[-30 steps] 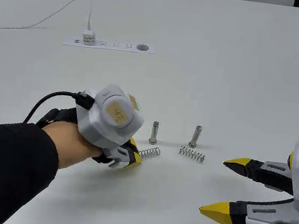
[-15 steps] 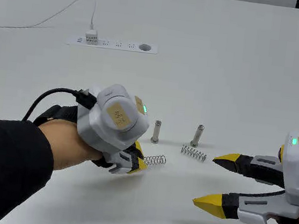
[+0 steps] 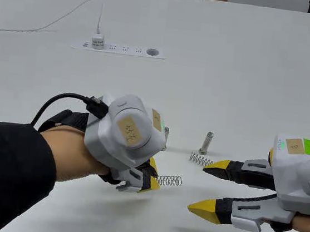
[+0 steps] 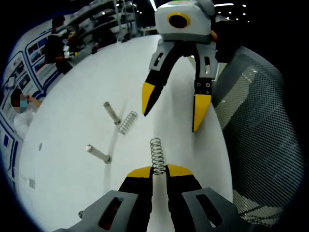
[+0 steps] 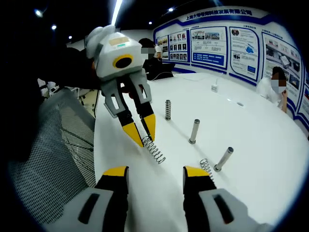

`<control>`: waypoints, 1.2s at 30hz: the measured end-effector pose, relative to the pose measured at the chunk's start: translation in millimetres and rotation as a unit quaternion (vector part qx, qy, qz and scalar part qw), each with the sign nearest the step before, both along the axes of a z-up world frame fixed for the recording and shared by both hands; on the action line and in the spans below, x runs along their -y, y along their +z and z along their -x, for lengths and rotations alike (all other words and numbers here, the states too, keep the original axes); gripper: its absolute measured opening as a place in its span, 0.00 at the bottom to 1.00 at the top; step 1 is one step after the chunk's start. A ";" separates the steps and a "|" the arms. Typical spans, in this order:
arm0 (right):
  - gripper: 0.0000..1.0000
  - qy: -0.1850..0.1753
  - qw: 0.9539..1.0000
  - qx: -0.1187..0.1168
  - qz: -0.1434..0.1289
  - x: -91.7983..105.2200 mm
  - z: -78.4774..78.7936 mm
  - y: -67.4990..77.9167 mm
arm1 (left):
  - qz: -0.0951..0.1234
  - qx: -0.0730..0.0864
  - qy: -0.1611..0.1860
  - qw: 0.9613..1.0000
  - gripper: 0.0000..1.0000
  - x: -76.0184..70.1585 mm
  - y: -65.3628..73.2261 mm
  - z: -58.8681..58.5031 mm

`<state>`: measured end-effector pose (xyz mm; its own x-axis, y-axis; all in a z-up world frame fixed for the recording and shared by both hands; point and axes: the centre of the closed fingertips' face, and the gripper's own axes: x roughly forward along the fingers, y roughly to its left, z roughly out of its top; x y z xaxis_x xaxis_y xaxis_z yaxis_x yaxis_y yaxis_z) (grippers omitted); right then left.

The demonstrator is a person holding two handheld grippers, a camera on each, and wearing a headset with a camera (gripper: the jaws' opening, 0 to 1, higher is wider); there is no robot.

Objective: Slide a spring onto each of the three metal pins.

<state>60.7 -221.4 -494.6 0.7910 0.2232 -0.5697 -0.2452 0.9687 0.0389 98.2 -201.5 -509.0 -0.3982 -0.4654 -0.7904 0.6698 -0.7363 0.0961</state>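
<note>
My left gripper (image 3: 150, 181) is shut on one end of a small coil spring (image 3: 169, 180), which sticks out to the right just above the white table. The left gripper view shows the same spring (image 4: 156, 154) pinched between my jaws. My right gripper (image 3: 207, 189) stands open a little to the right, tips facing the spring. Behind them stand two bare metal pins (image 3: 206, 142) (image 3: 165, 135), the left one partly hidden. A loose spring (image 3: 197, 159) lies by the right pin. In the right gripper view a third pin (image 5: 168, 109) carries a spring.
A white power strip (image 3: 118, 48) with a plug (image 3: 98, 41) and cable lies far back on the table (image 3: 249, 76). A mesh chair (image 4: 260, 121) sits past the table's near edge. People sit at the far side.
My left gripper has carried the spring to the right and nearer to me, away from the pins. My right gripper has moved left toward it, still open.
</note>
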 end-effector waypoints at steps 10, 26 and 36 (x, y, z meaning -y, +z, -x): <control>0.34 0.035 0.999 -0.007 0.015 -10.9 -6.9 -1.6 | -0.002 -0.002 -0.030 1.000 0.10 -5.3 4.3 11.5; 0.20 0.079 0.996 -0.030 0.036 -22.1 -5.8 -12.2 | -0.009 -0.008 -0.056 0.998 0.10 -11.2 8.8 25.4; 0.14 0.091 0.994 -0.037 0.048 -24.1 -3.6 -16.1 | -0.008 -0.016 -0.058 0.998 0.10 -12.2 13.4 31.5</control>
<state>64.3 -197.3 -510.7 0.6976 0.3010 -0.6502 -0.4173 0.9083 -0.0272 66.8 -189.3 -495.6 -0.4737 -0.4018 -0.7836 0.5832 -0.8099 0.0627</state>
